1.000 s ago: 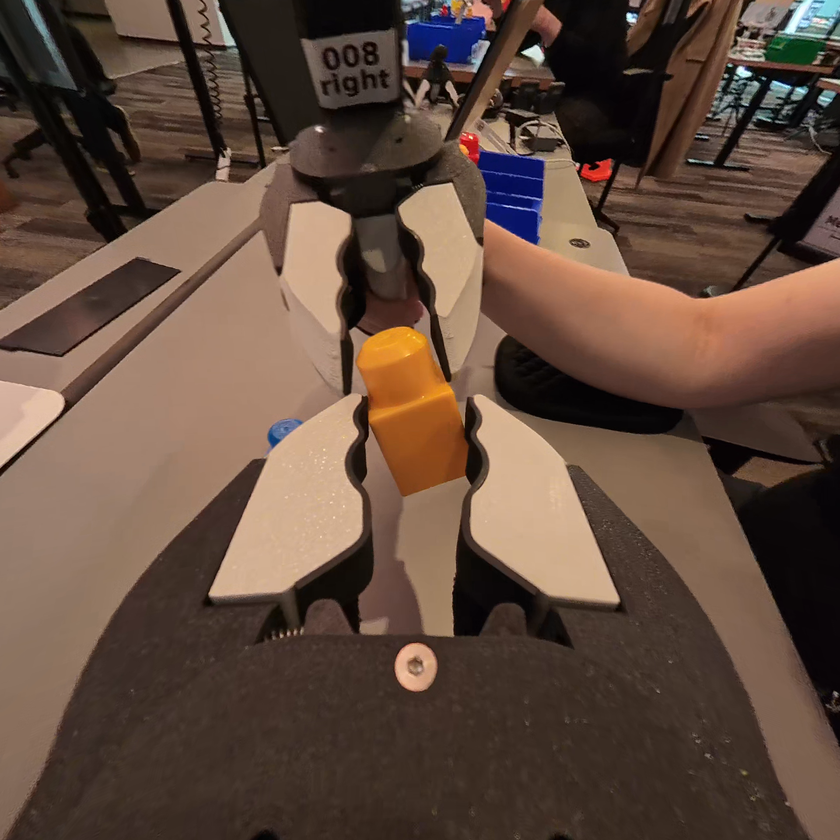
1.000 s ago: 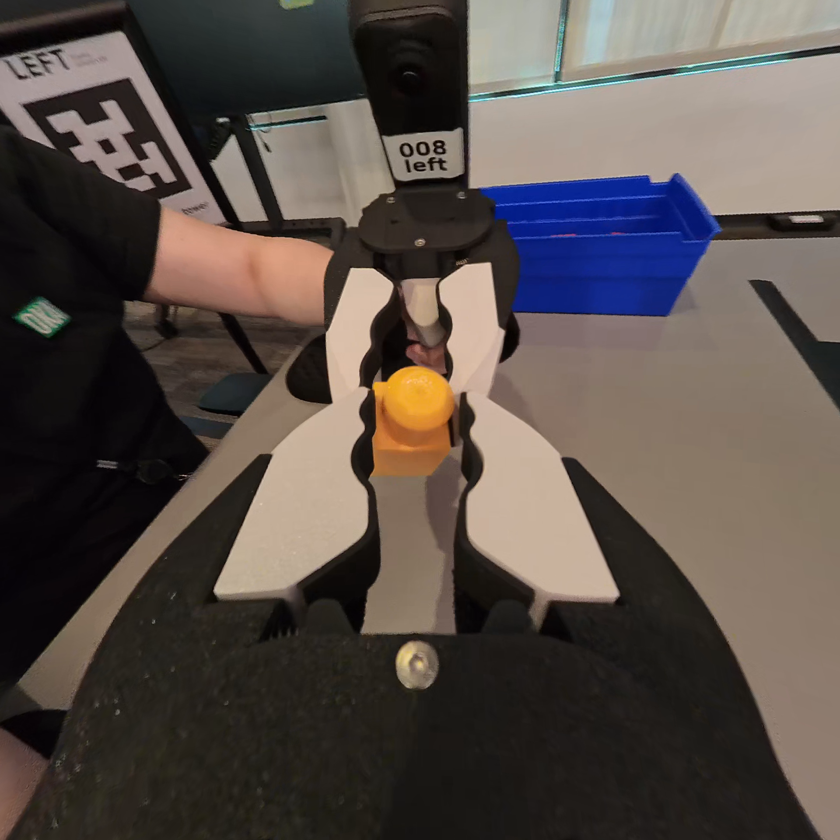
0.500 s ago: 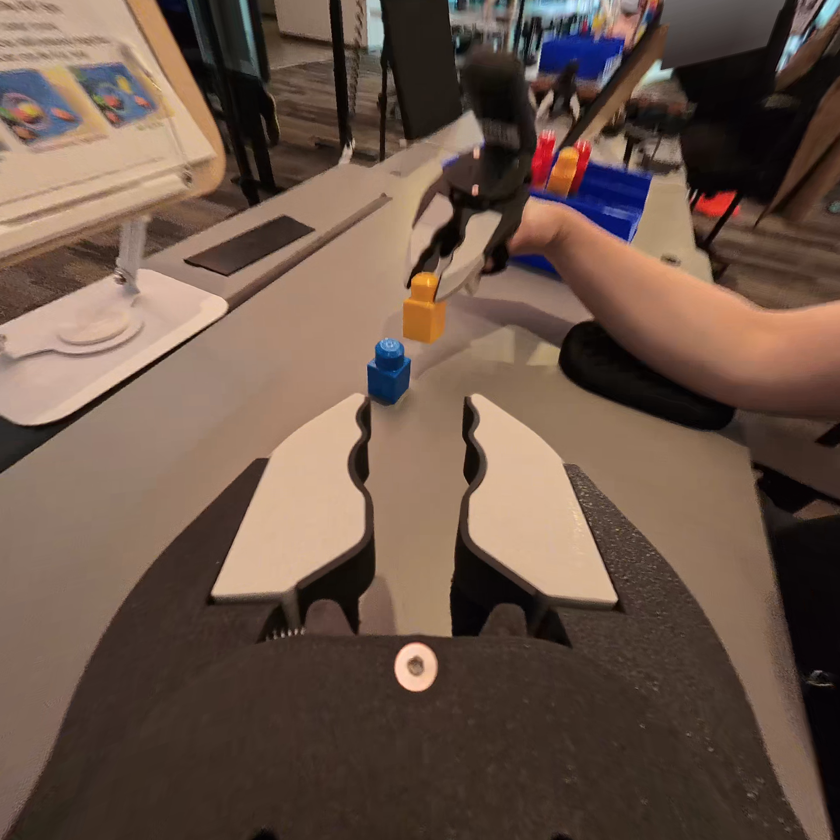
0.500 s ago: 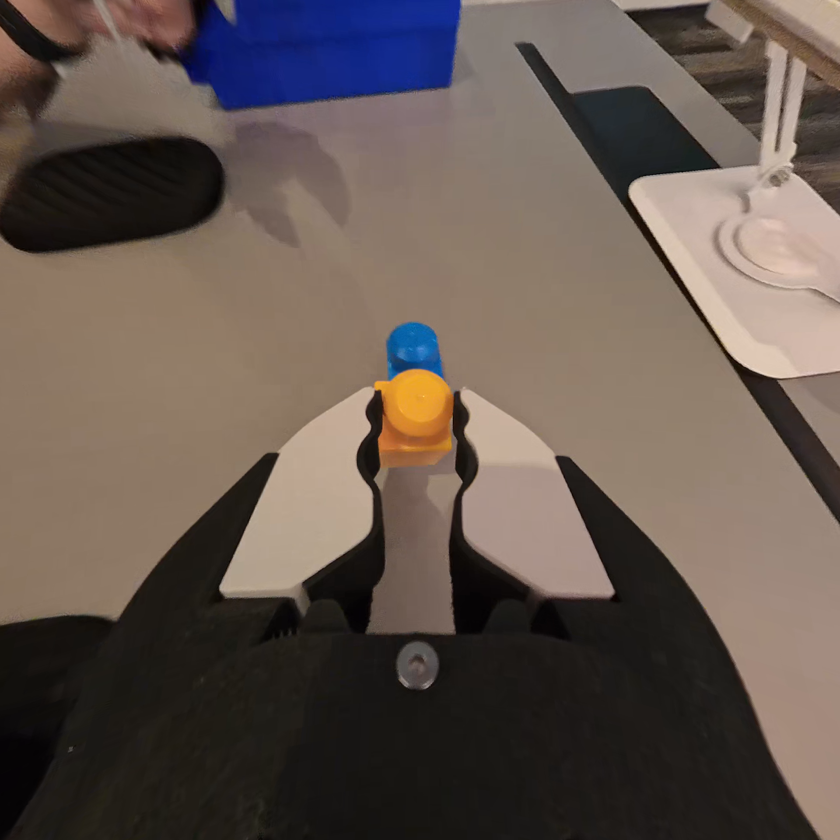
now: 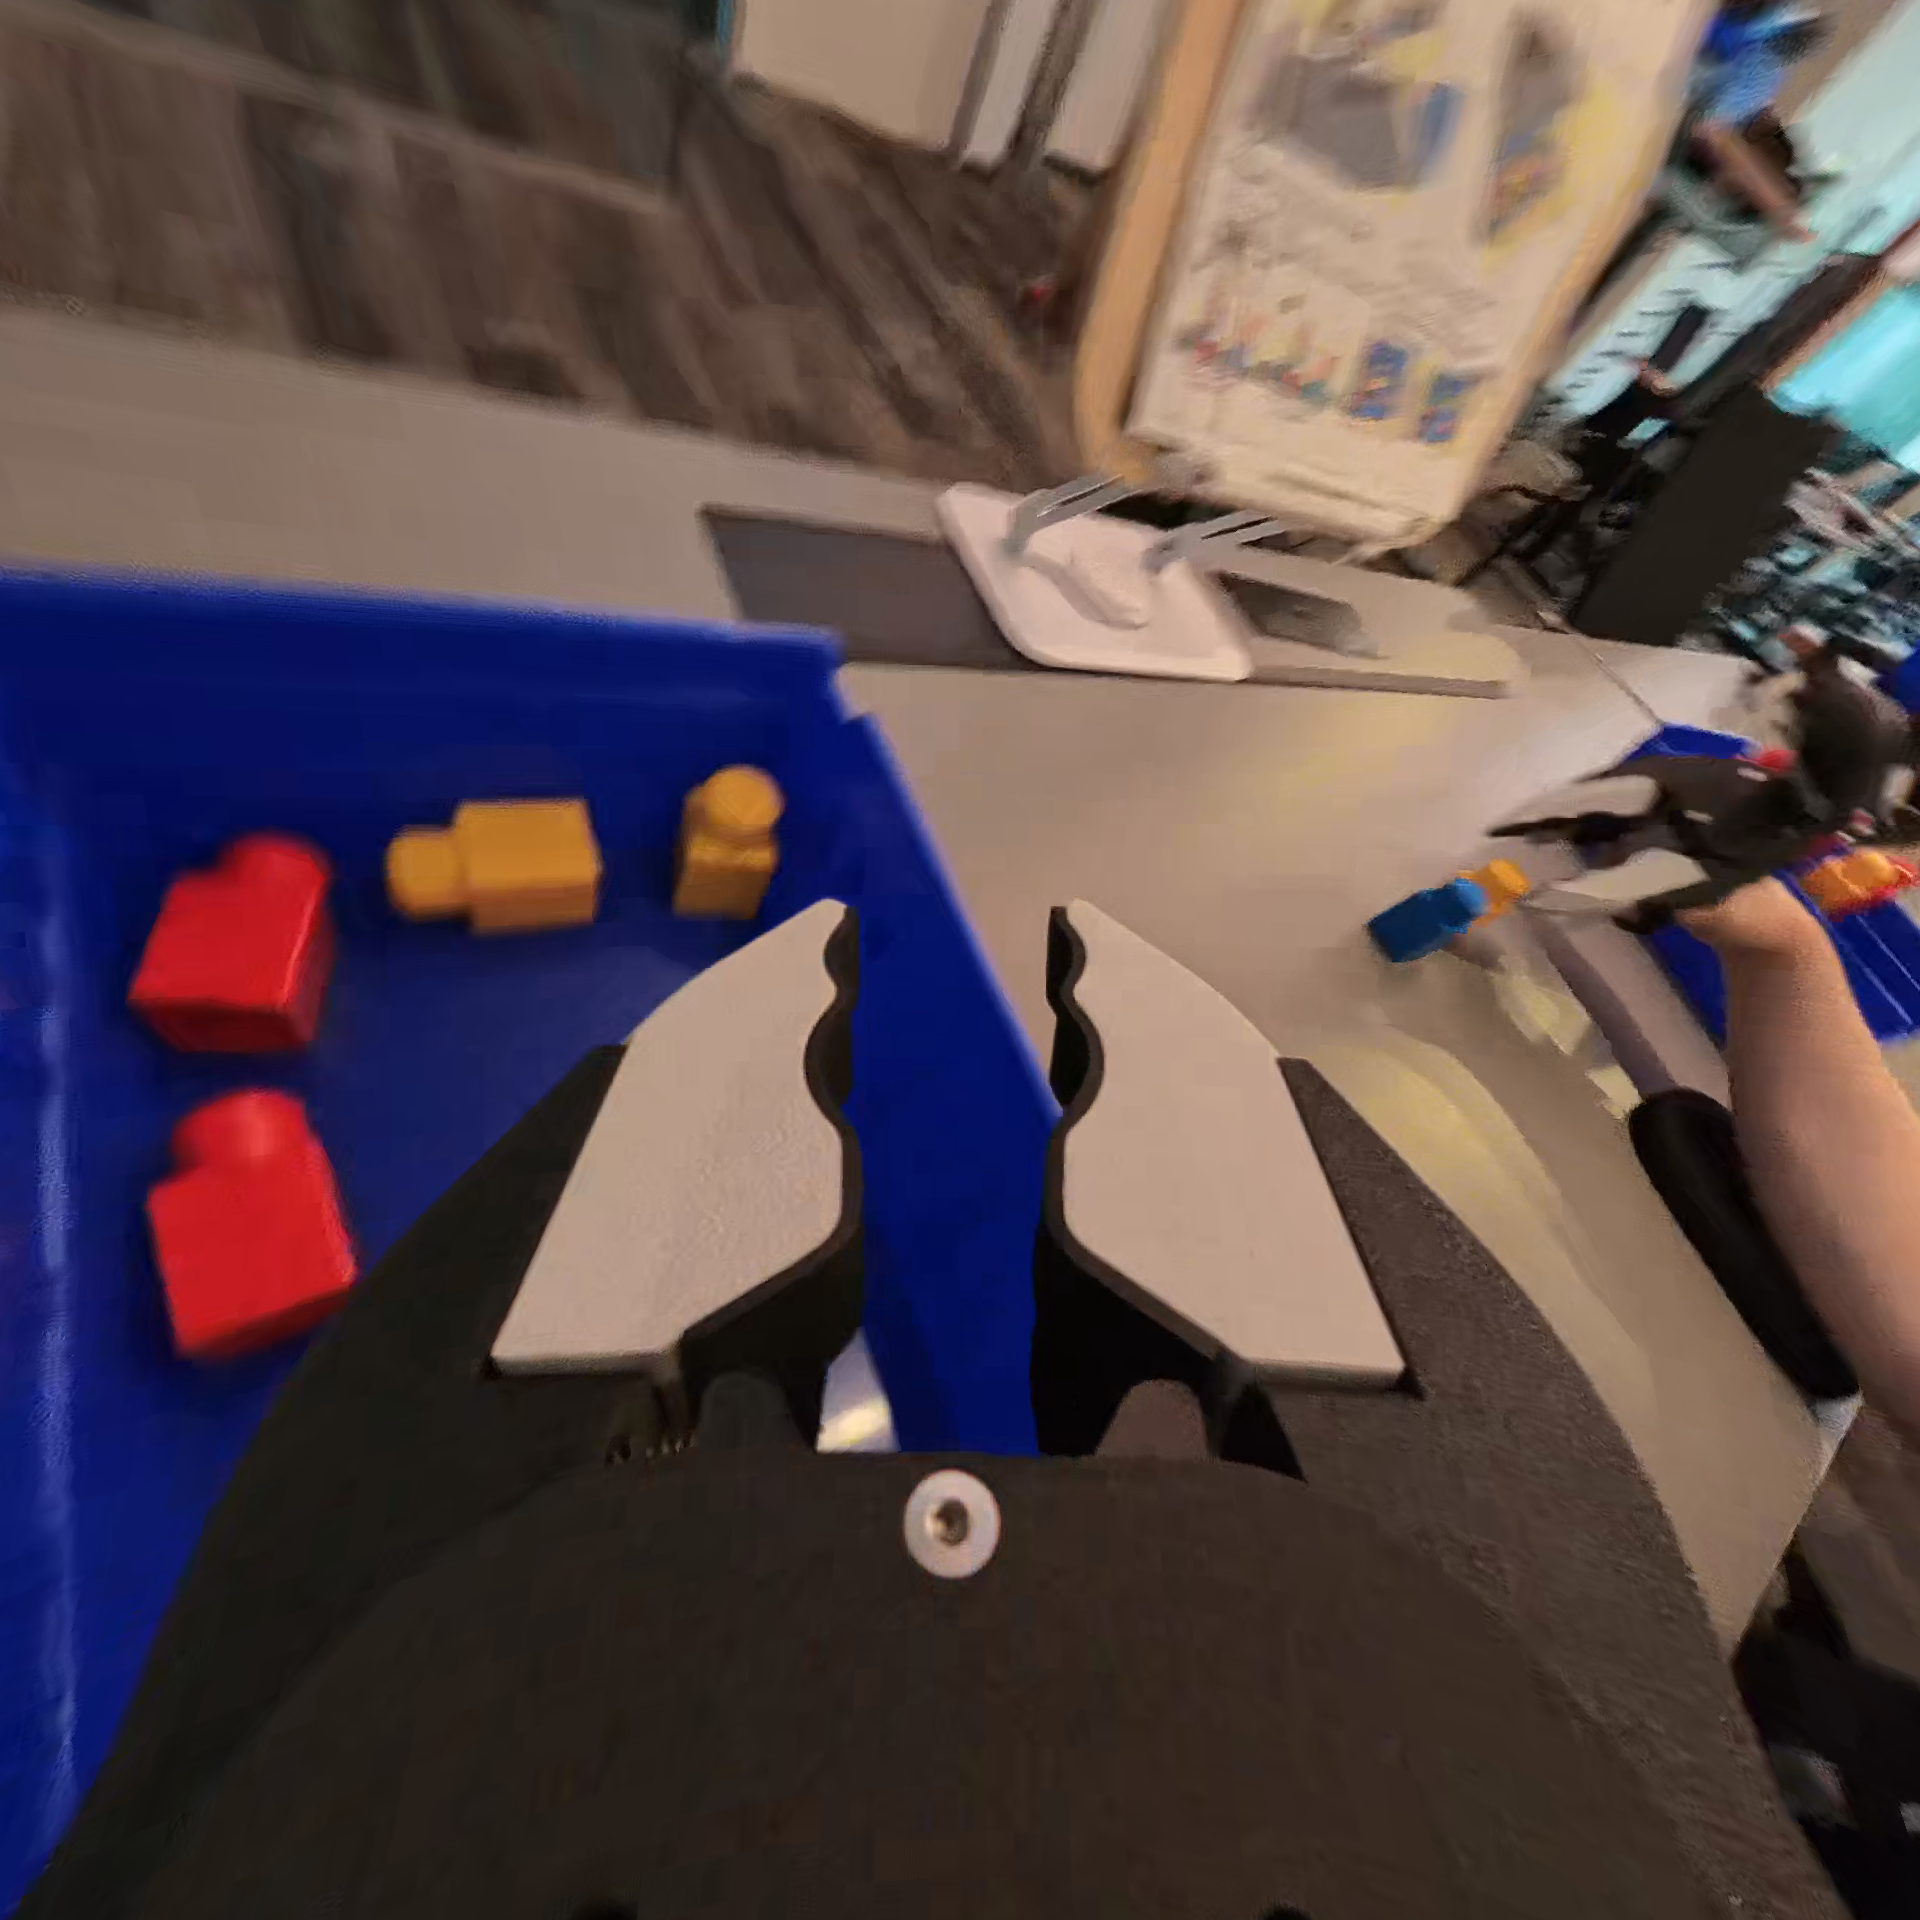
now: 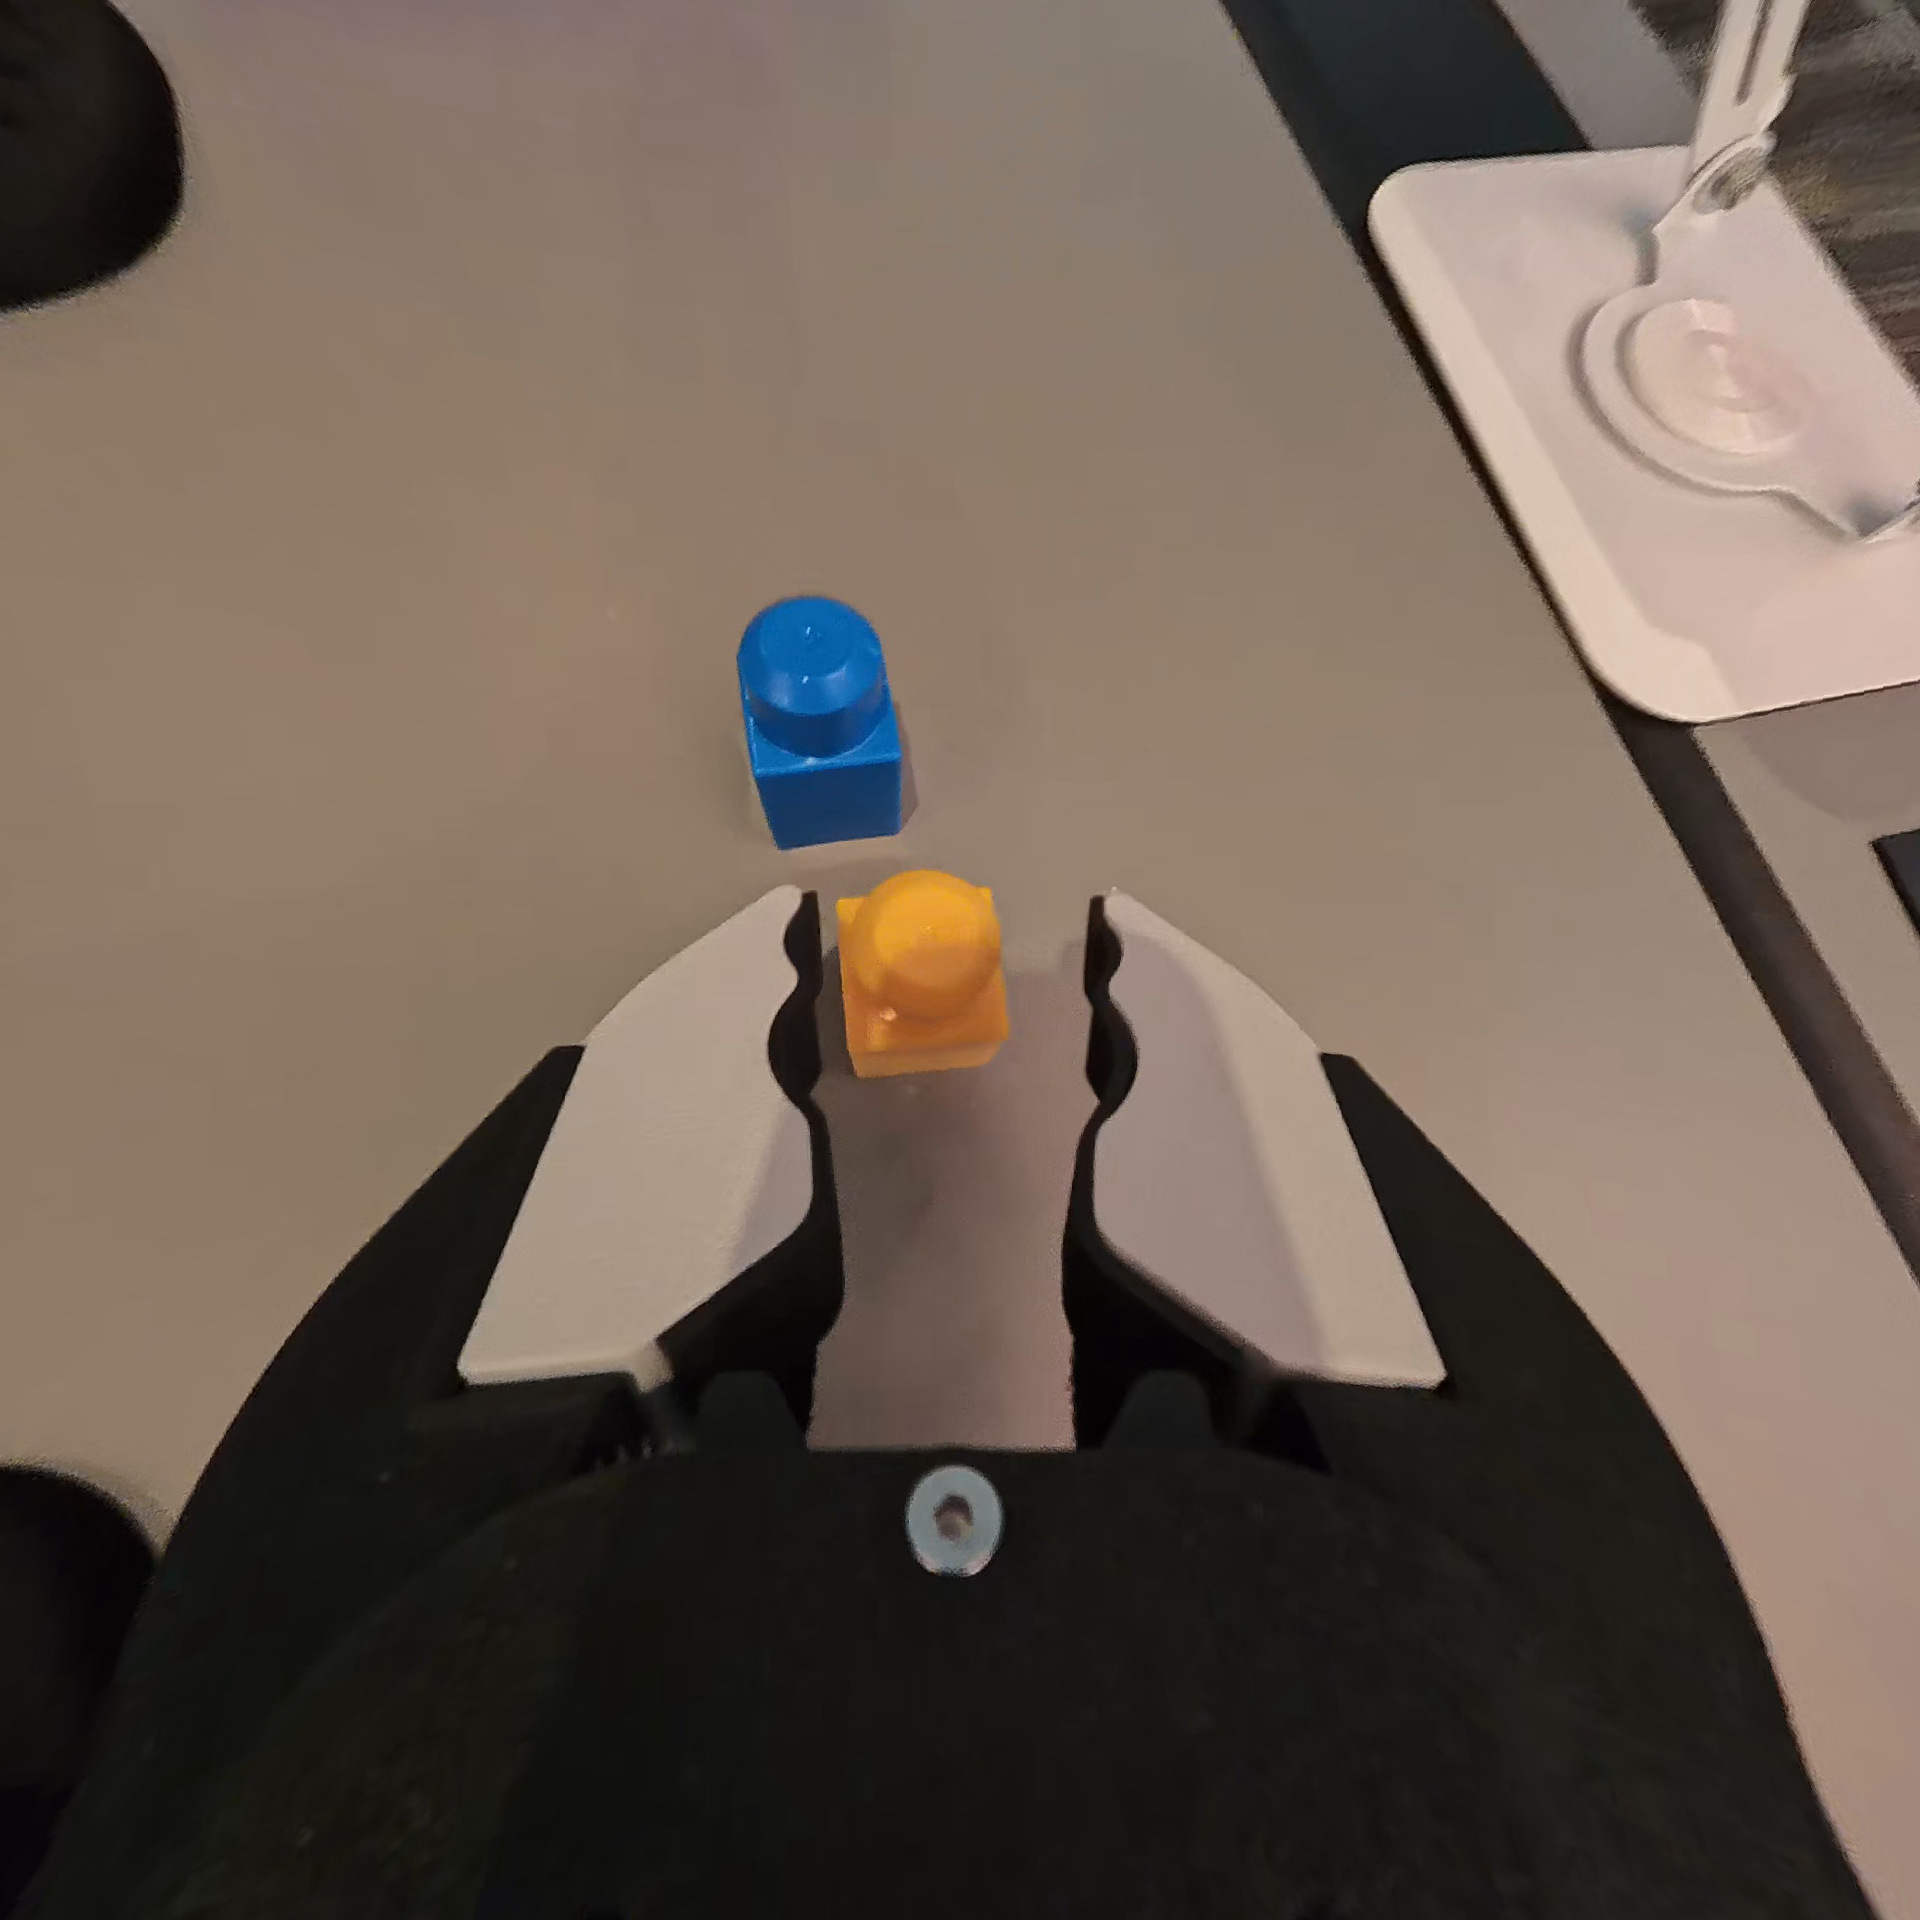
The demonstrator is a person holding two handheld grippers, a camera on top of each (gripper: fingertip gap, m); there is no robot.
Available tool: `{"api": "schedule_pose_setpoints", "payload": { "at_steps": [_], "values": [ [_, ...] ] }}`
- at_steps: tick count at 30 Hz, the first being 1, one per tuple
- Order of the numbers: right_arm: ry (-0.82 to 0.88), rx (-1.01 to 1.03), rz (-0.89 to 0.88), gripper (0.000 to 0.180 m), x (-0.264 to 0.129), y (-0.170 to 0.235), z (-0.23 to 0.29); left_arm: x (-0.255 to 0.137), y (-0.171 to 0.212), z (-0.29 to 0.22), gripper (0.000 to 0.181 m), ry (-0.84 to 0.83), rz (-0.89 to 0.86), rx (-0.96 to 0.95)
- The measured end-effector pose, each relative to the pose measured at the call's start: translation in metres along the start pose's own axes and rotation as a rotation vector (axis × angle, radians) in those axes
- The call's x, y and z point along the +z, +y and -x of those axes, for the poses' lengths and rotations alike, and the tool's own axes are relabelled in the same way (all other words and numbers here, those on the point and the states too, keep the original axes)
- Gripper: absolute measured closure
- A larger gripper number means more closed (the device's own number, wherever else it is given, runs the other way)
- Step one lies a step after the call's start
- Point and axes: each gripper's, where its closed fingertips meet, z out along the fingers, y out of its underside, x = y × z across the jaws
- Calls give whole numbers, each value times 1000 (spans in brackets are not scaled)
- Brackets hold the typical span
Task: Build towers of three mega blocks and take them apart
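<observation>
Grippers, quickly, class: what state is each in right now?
Left gripper: open, empty, over the blue bin.
Right gripper: open around the orange block, not gripping.

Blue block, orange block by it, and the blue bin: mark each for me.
blue block [image 6: 821,727], right wrist view, on its stud and upper body.
orange block [image 6: 920,982], right wrist view, on its round stud.
blue bin [image 5: 914,997], left wrist view, on its right side wall.
</observation>
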Motion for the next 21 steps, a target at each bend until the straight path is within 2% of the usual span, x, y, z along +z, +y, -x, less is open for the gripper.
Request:
{"api": "schedule_pose_setpoints", "payload": {
  "at_steps": [5,10,16,21],
  "values": [
    [82,14,-113,131,-24,-18,-12,31,23,61,154,-154,83,-260],
    [128,31,-132,132,-36,-16,-20,69,42,91,144,-273,268,-446],
    [125,44,-66,135,-30,-2,-22,93,40,123,137,-412,234,-590],
    [114,45,-42,137,-26,2,-21,109,43,133,139,-464,228,-658]
  ]
}}
